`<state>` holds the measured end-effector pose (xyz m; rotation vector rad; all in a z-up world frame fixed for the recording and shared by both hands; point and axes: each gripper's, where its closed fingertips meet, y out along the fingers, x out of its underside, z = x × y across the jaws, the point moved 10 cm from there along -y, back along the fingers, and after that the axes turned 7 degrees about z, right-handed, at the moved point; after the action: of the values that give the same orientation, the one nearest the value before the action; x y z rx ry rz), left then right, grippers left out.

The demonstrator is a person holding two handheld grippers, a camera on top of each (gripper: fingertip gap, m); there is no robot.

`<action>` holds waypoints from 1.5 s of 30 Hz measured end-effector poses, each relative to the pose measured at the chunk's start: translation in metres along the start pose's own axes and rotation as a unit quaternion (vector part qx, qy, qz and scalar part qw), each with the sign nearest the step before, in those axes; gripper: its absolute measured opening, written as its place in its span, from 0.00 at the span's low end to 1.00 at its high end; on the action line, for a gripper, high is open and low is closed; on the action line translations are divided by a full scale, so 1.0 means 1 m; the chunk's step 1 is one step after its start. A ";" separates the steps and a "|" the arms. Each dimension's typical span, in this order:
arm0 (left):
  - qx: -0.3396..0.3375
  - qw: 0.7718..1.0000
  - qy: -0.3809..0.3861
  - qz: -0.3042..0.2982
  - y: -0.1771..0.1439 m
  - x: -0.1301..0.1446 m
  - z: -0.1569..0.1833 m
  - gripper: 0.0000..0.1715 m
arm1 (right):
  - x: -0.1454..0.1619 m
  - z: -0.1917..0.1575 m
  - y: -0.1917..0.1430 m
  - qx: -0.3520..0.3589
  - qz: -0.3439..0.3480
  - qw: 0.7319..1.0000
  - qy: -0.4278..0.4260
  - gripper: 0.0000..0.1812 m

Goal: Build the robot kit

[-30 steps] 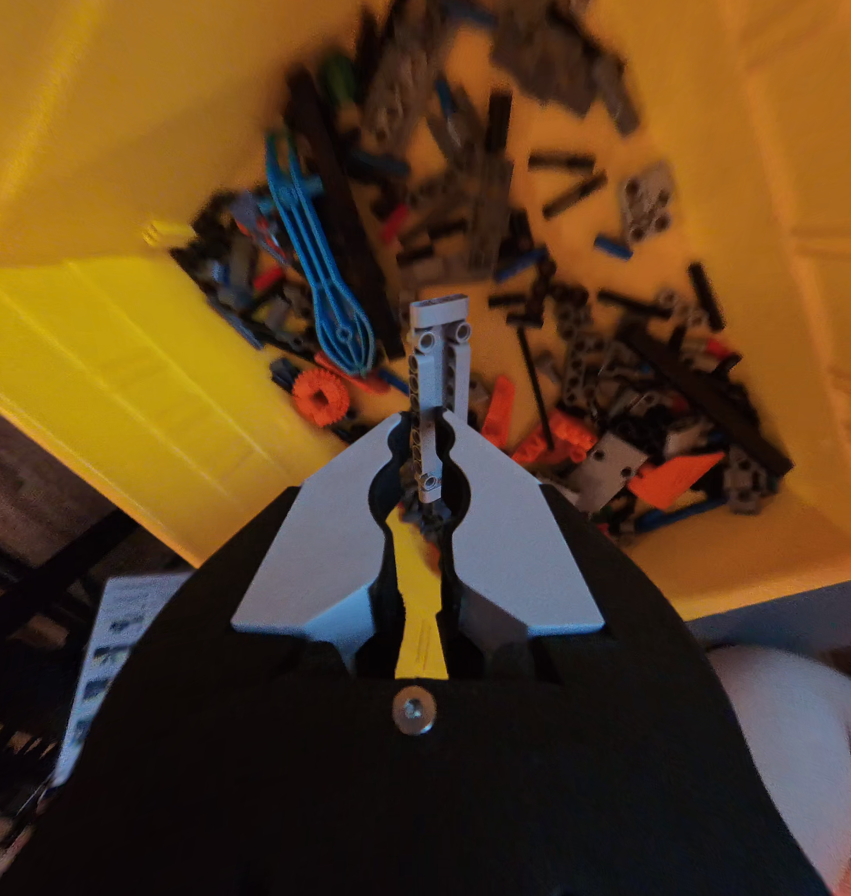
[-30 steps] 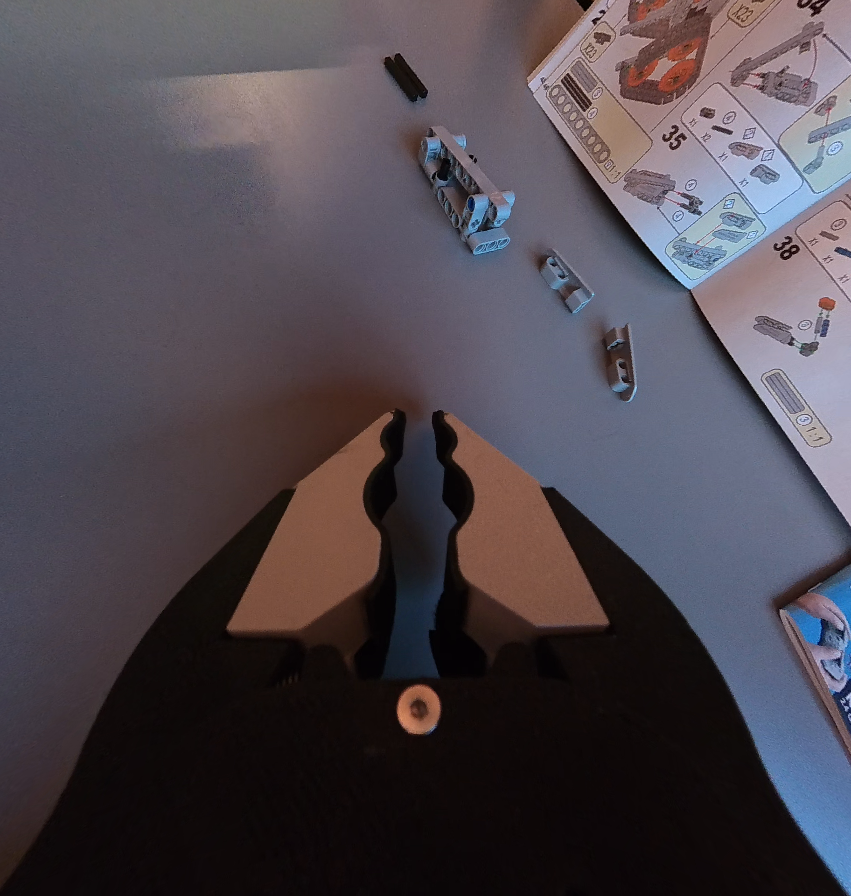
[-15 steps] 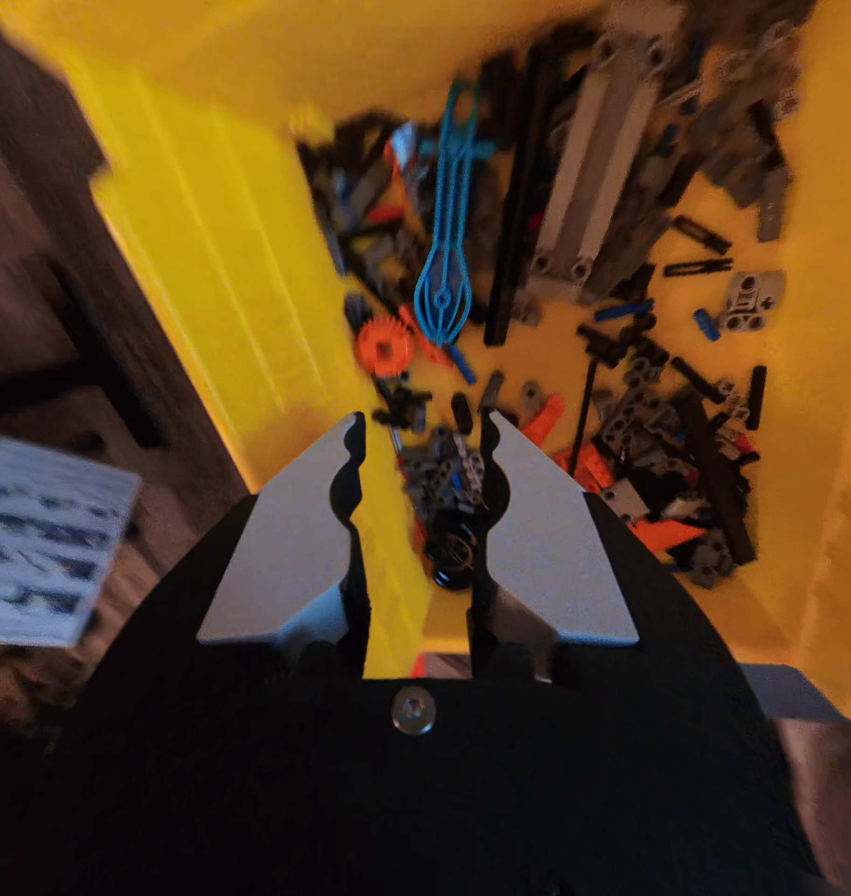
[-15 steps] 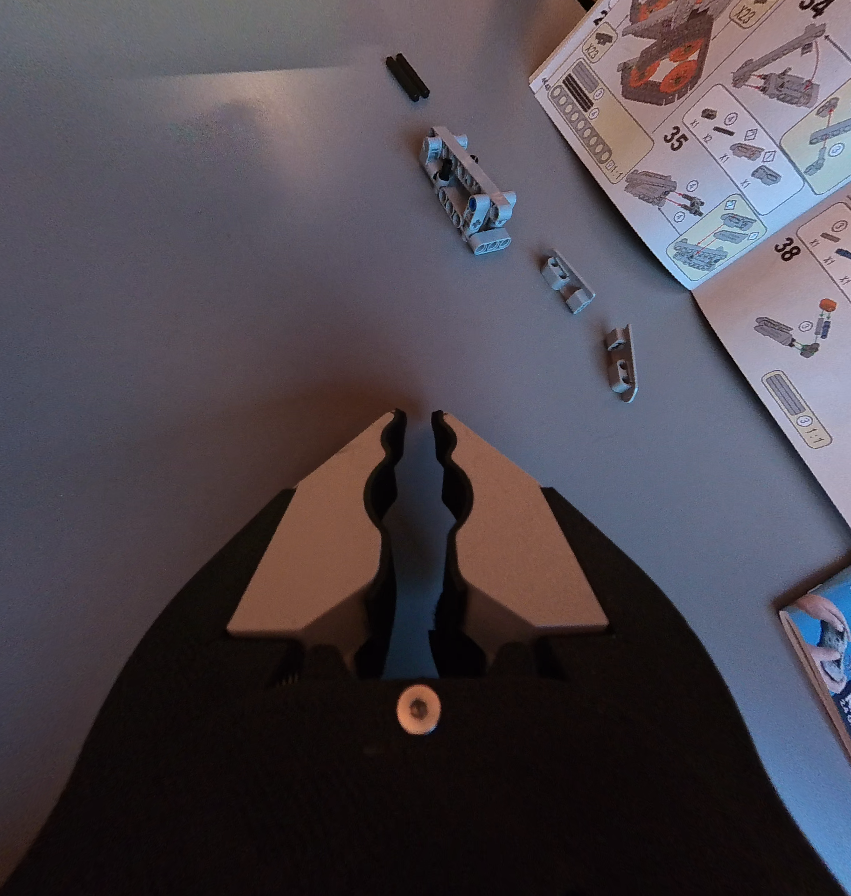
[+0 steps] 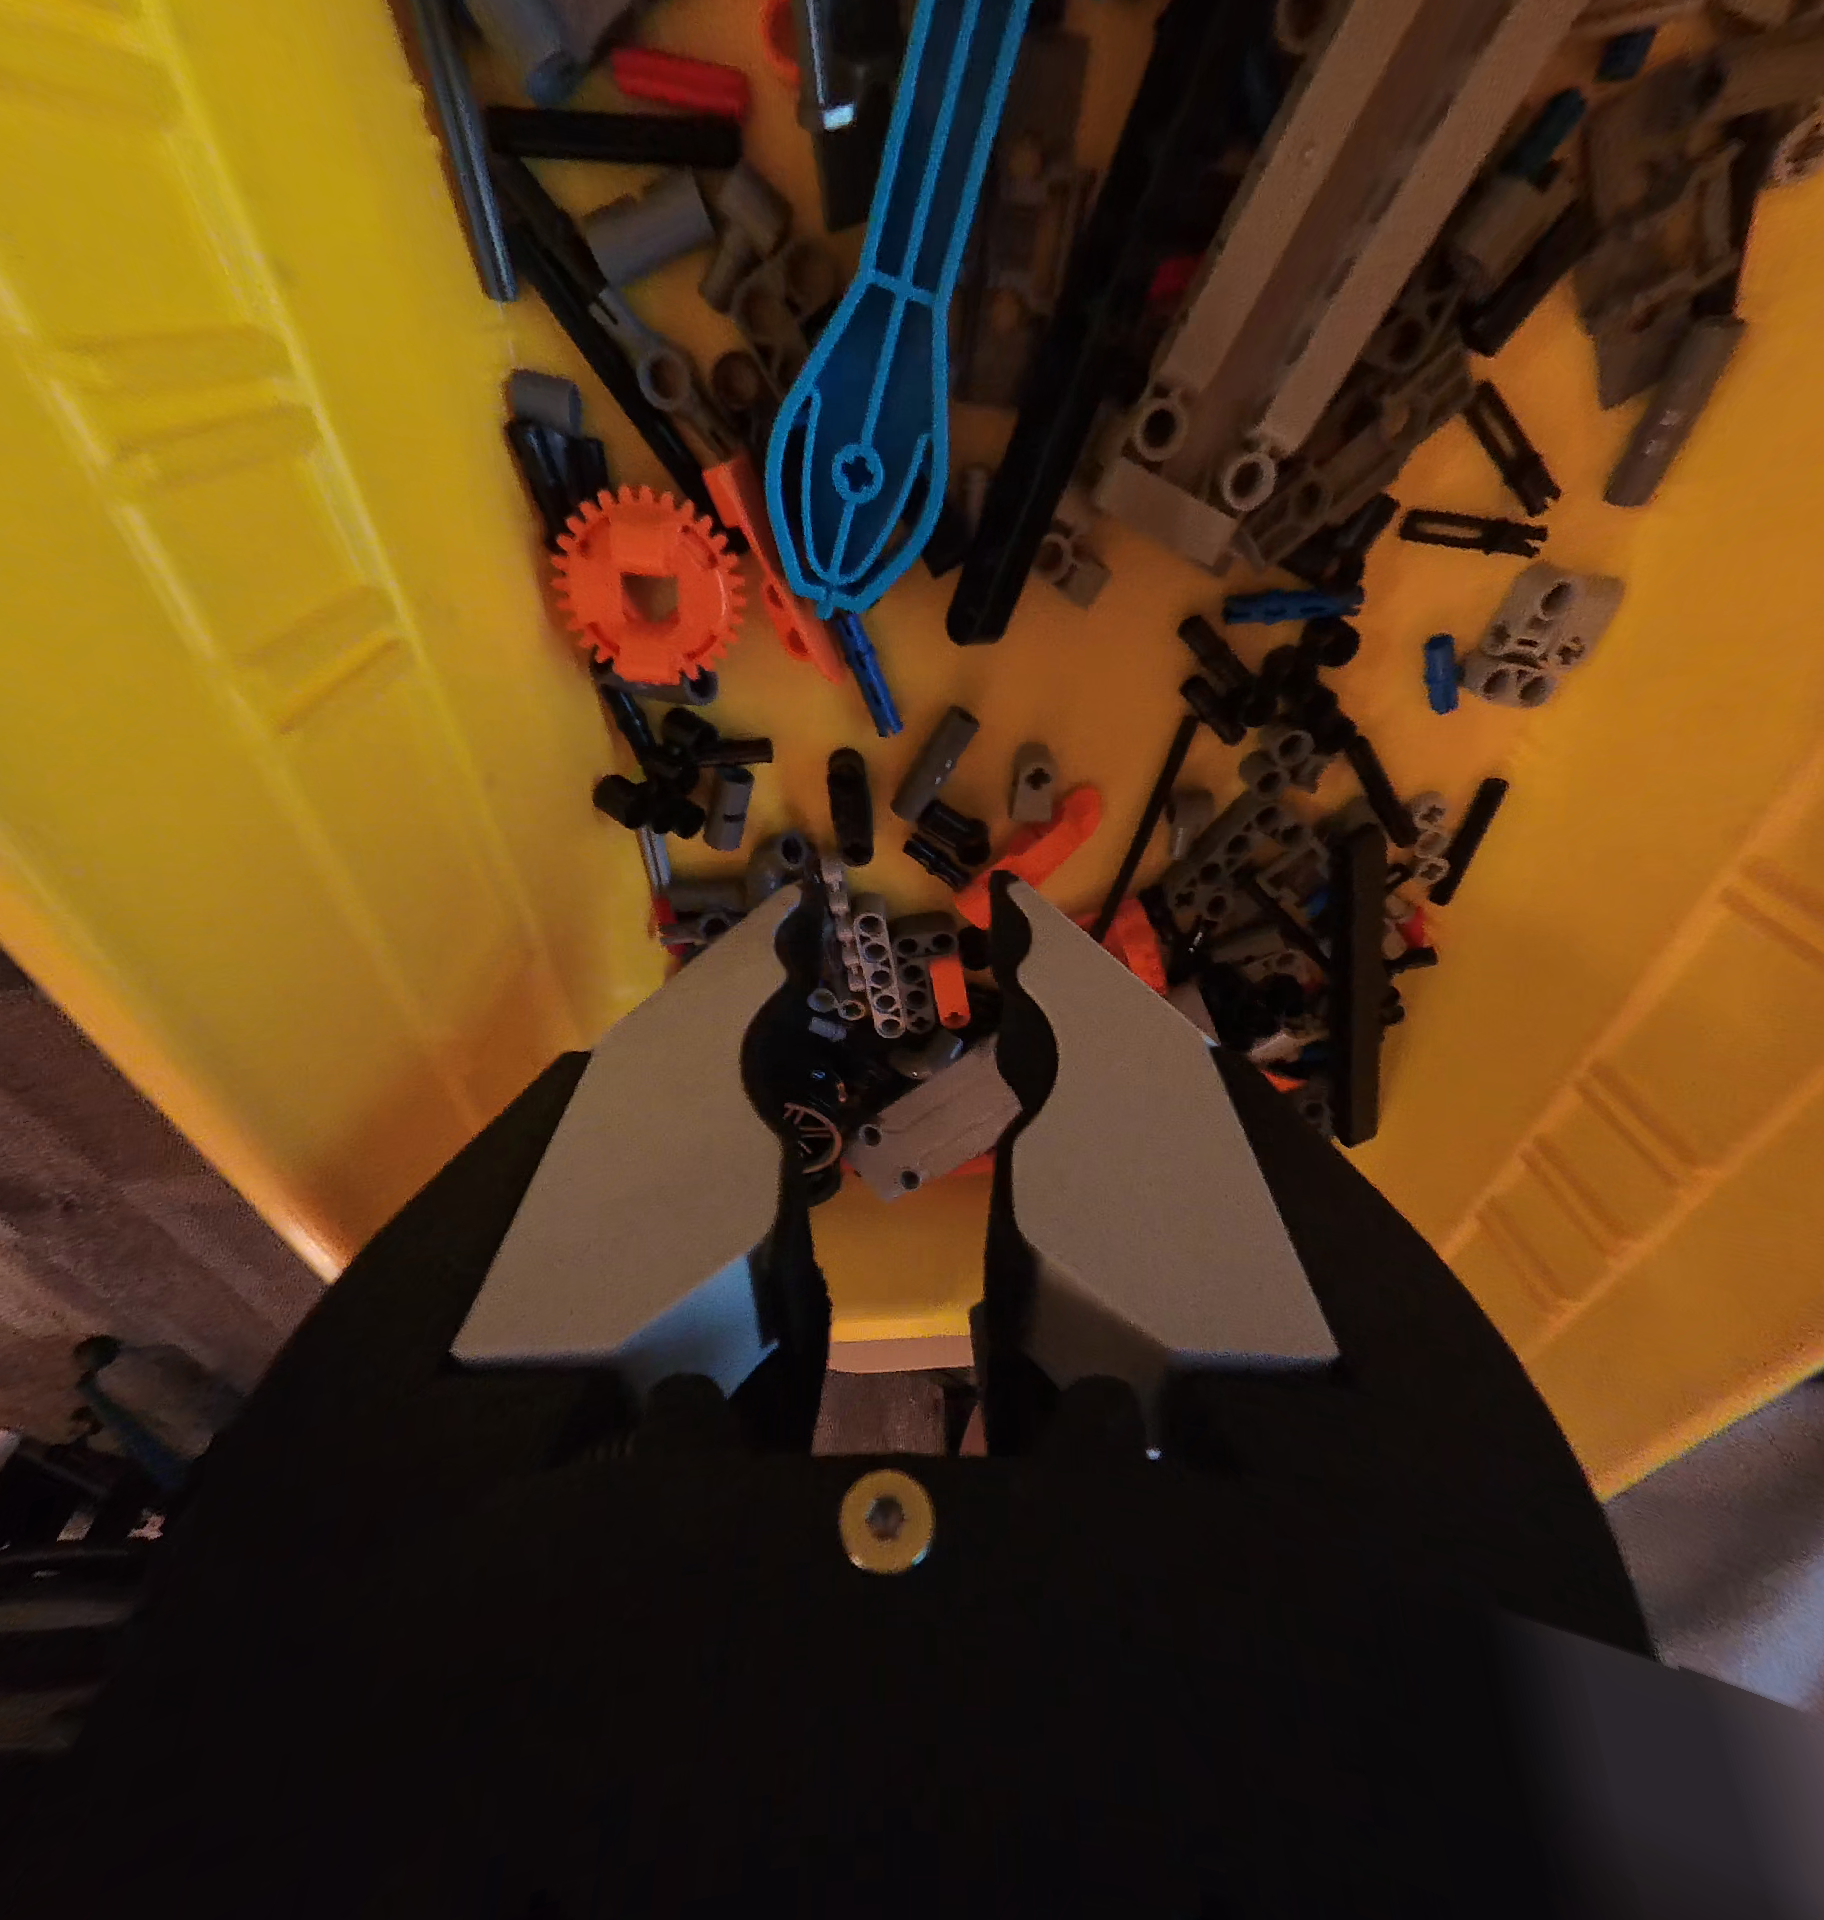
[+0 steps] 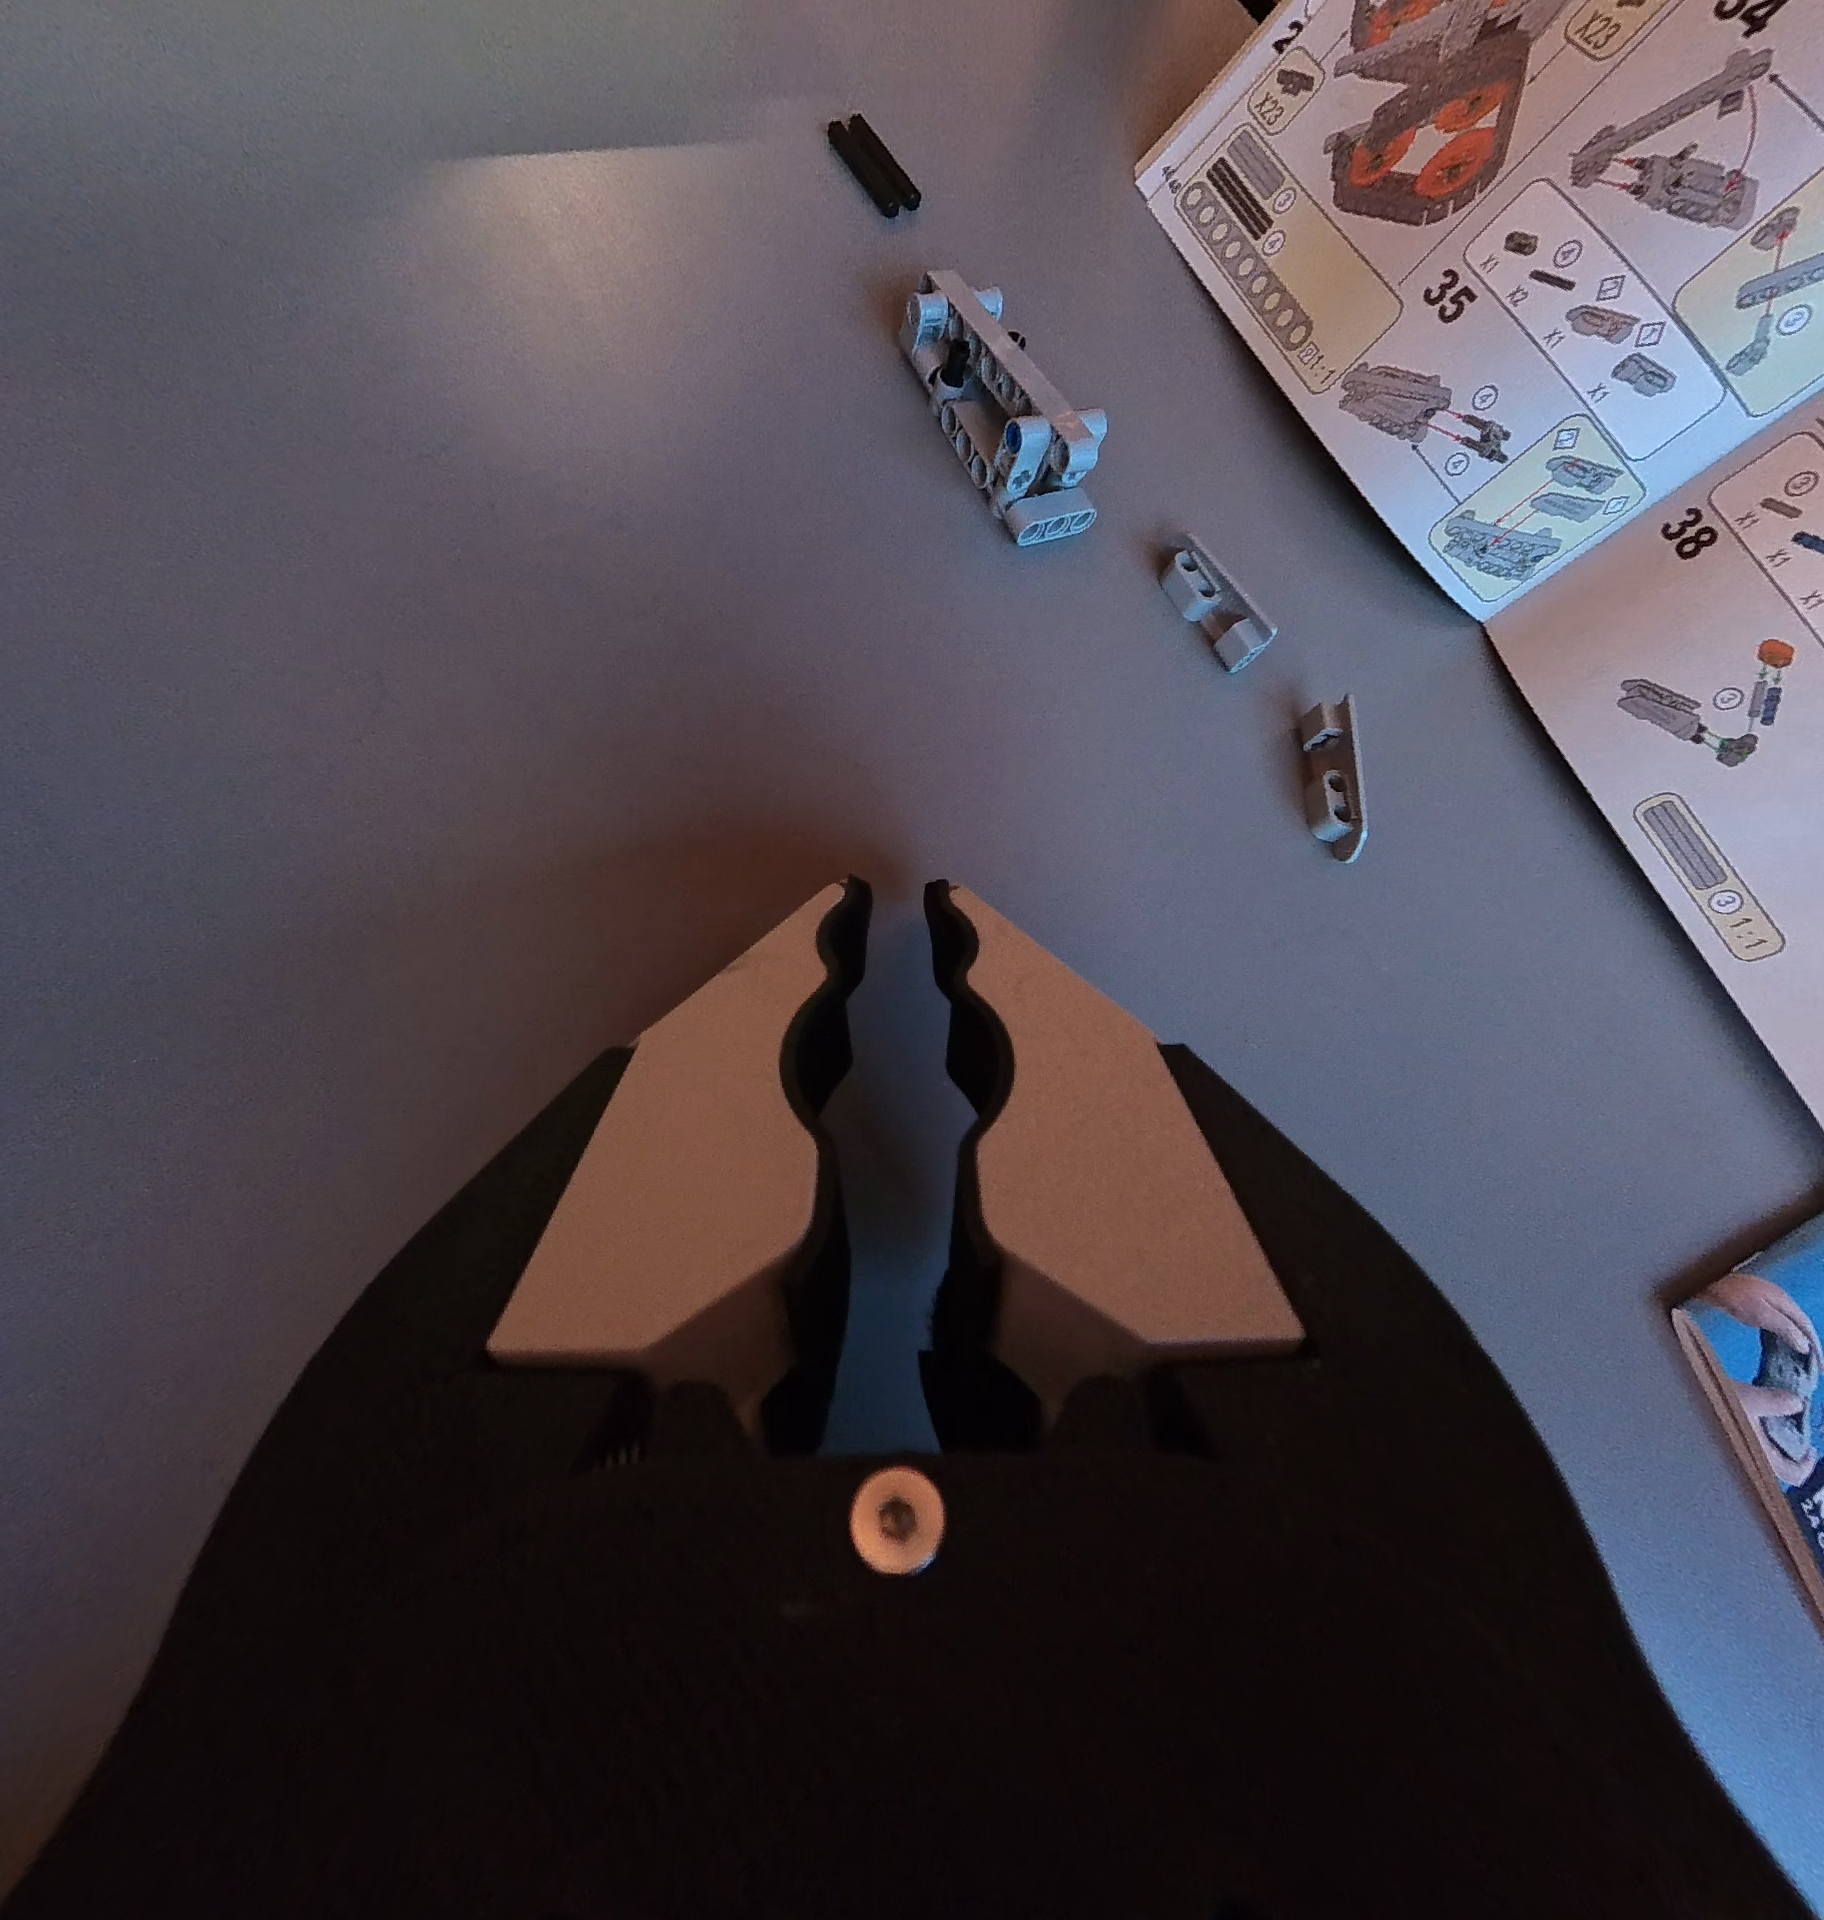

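Observation:
My left gripper (image 5: 908,891) is open and empty, low inside a yellow bin (image 5: 212,623) of loose building parts. Between its jaws lie small grey holed beams (image 5: 887,977) and a grey panel piece (image 5: 939,1127) on the pile; I cannot tell if the fingers touch them. An orange gear (image 5: 643,587) and a long blue piece (image 5: 866,416) lie just ahead. My right gripper (image 6: 895,886) hovers over a grey table (image 6: 368,520), jaws only a narrow gap apart, empty. A small grey assembly (image 6: 1001,405) lies ahead of it, well apart.
On the table are two black pins (image 6: 874,166), a small grey connector (image 6: 1214,603), a grey panel piece (image 6: 1334,779), an open instruction booklet (image 6: 1614,364) at the right and a blue printed box (image 6: 1801,1455). The bin's walls rise on both sides of the left gripper. One gripper's finger ends stand about 50 cm off the other's. My left gripper is the nearer one to the orange gear (image 5: 643,587): about 6 cm, against 55 cm.
My left gripper let go of the grey beam assembly it held a second ago, opened, and moved lower into the bin. The right gripper has not moved.

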<state>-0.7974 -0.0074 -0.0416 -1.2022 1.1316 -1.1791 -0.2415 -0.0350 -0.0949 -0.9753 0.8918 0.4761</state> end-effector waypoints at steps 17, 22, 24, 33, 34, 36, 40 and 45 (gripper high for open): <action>-0.015 1.000 0.015 -0.019 0.018 -0.010 -0.009 0.03 | 0.000 -0.001 0.000 0.000 0.000 1.000 -0.003 0.06; -0.013 1.000 0.021 -0.008 0.010 -0.007 -0.010 0.00 | 0.000 -0.001 0.000 -0.001 0.000 1.000 -0.003 0.06; -0.008 1.000 0.026 0.012 0.002 -0.006 -0.008 0.00 | 0.000 -0.001 0.000 -0.001 0.000 1.000 -0.005 0.06; 0.009 0.996 0.056 0.075 -0.030 0.003 0.007 0.00 | 0.000 -0.002 0.000 -0.004 0.001 1.000 -0.008 0.06; 0.012 0.994 0.064 0.089 -0.036 0.005 0.011 0.00 | 0.000 -0.002 0.000 -0.004 0.001 1.000 -0.007 0.06; 0.015 0.989 0.081 0.122 -0.050 0.009 0.019 0.00 | 0.000 -0.002 0.000 -0.004 0.001 1.000 -0.005 0.06; 0.008 0.974 0.110 0.199 -0.079 0.013 0.041 0.00 | 0.000 -0.004 0.000 -0.006 0.001 1.000 -0.014 0.06; 0.076 0.936 0.196 0.283 -0.111 0.030 0.105 0.00 | -0.002 -0.007 0.001 -0.017 0.002 1.000 -0.017 0.06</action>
<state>-0.6956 -0.0315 0.0739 -0.4663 1.5237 -1.0459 -0.2459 -0.0406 -0.0955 -0.9946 0.8584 0.5120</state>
